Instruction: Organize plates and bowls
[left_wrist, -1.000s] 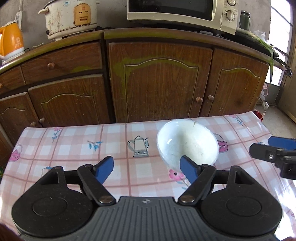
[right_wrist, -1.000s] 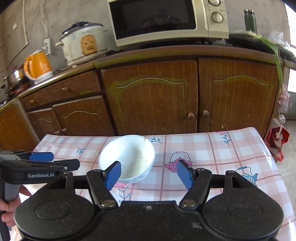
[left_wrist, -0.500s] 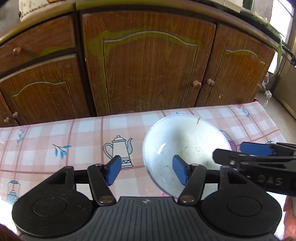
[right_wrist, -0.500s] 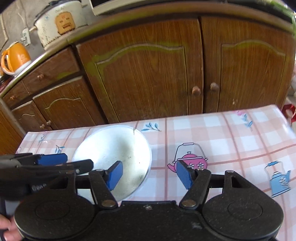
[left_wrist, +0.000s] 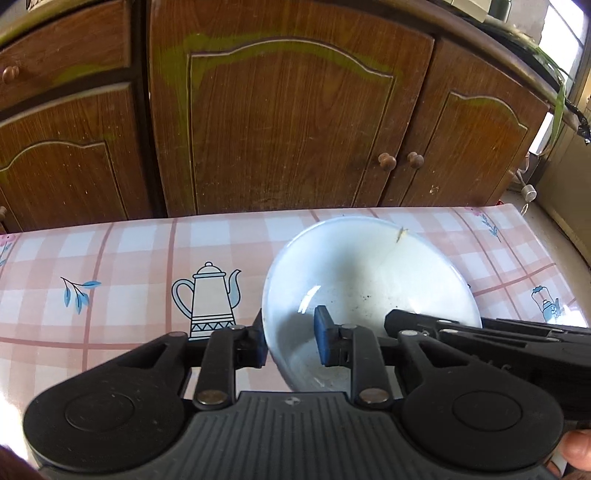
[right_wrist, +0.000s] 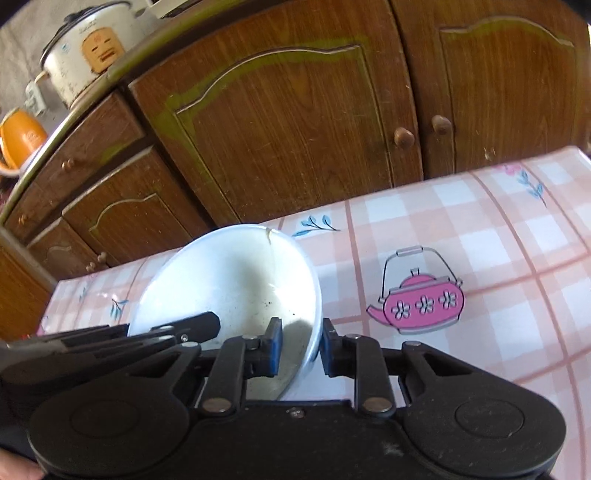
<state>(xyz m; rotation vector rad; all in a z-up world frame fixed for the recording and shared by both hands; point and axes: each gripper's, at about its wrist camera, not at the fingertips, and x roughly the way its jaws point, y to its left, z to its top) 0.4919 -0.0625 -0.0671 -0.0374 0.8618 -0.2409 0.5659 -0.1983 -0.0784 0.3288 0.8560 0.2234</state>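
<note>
A white bowl (left_wrist: 369, 277) with a crack at its far rim sits on the pink checked tablecloth (left_wrist: 110, 258). My left gripper (left_wrist: 290, 343) straddles the bowl's left rim, one blue pad outside and one inside. Its jaws are closing on the wall. In the right wrist view the same bowl (right_wrist: 229, 280) is at centre left. My right gripper (right_wrist: 301, 345) straddles the right rim the same way, its jaws closing with the wall between them. Each gripper's black fingers reach into the other's view over the bowl.
Brown wooden cabinet doors (left_wrist: 288, 122) stand close behind the table's far edge. A rice cooker (right_wrist: 88, 48) and an orange kettle (right_wrist: 22, 136) sit on the counter at upper left. A person's hand (left_wrist: 576, 450) shows at the lower right.
Both grippers came down and forward onto the bowl from opposite sides. Their jaws went from wide apart to narrow over the rim.
</note>
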